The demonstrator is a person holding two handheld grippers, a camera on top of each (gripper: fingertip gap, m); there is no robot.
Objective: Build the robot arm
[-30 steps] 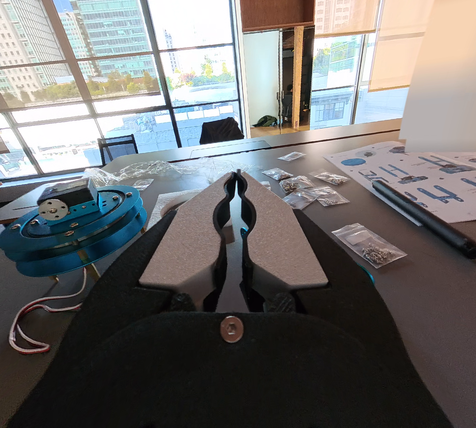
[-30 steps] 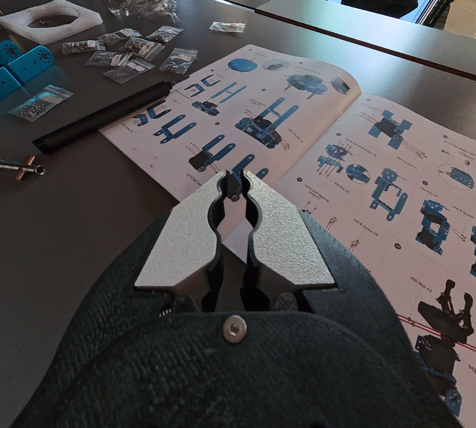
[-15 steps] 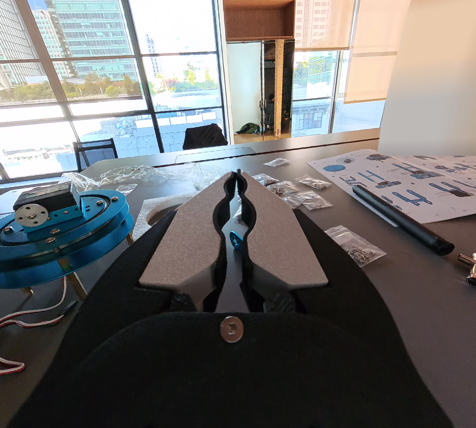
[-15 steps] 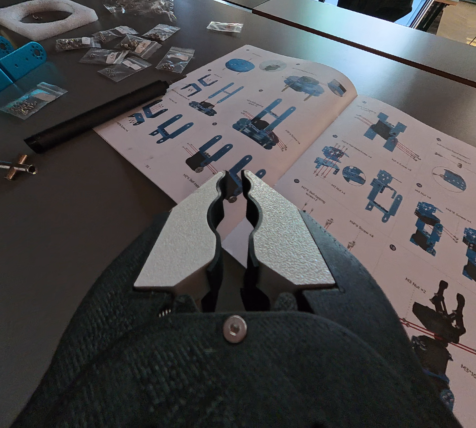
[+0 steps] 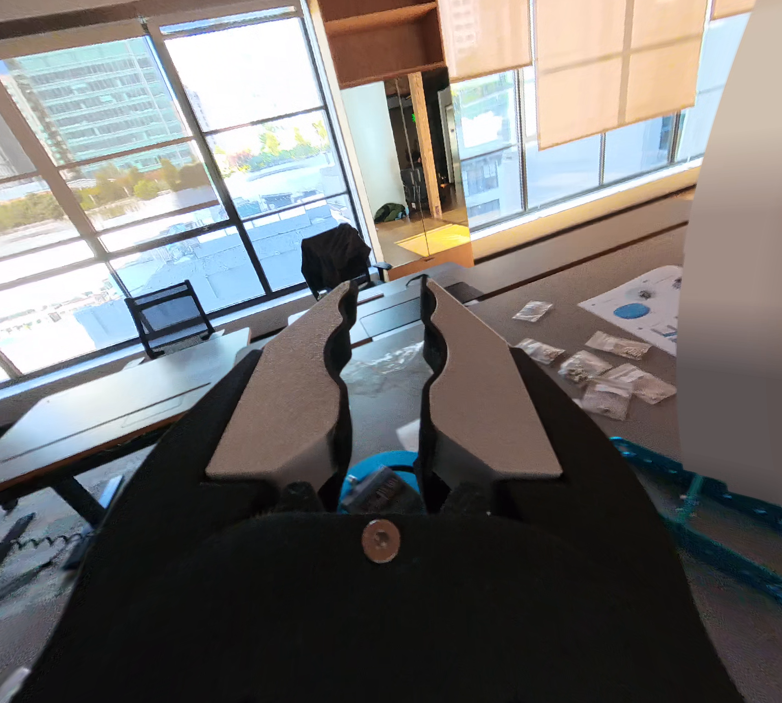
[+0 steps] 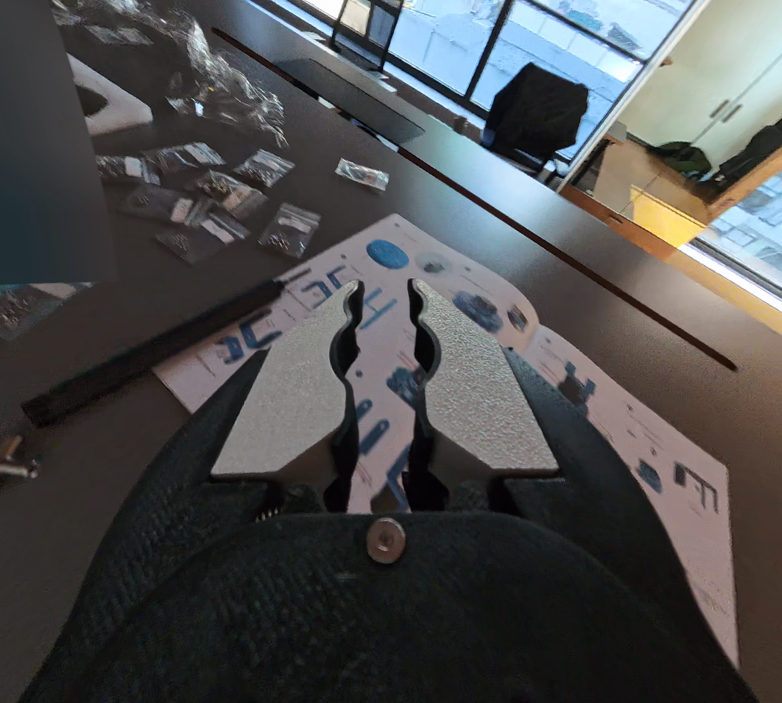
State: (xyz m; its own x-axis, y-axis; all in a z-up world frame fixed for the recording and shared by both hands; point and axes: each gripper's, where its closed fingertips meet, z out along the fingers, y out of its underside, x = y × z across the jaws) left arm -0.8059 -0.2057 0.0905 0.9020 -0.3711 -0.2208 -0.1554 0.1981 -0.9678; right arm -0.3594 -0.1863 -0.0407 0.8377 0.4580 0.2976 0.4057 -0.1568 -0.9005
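Observation:
My left gripper [image 5: 387, 287] is open and empty, raised above the dark table [image 5: 529, 302] and tilted up toward the windows. Below it, between the finger bases, part of a blue round turntable with a dark servo block [image 5: 374, 484] shows. A blue perforated metal strip [image 5: 694, 484] lies to its right. My right gripper [image 6: 384, 289] is open and empty, held over an open instruction booklet [image 6: 474, 344] with blue part drawings. A black rod [image 6: 139, 361] lies along the booklet's left edge.
Several small clear bags of screws [image 6: 220, 200] [image 5: 609, 378] lie left of the booklet. Crumpled clear plastic [image 6: 220, 90] and a white foam piece [image 6: 114, 107] lie farther back. A small metal cross wrench [image 6: 17, 467] lies at the left. Chairs [image 5: 169, 319] stand by the windows. About 45 centimeters separates my left fingertips from my right. Between my right fingertips and the black rod [image 6: 139, 361] there is roughly 15 centimeters.
Both grippers have opened from shut. The left one has lifted, tilted up and moved over the blue turntable. The right one has risen and tilted up over the booklet.

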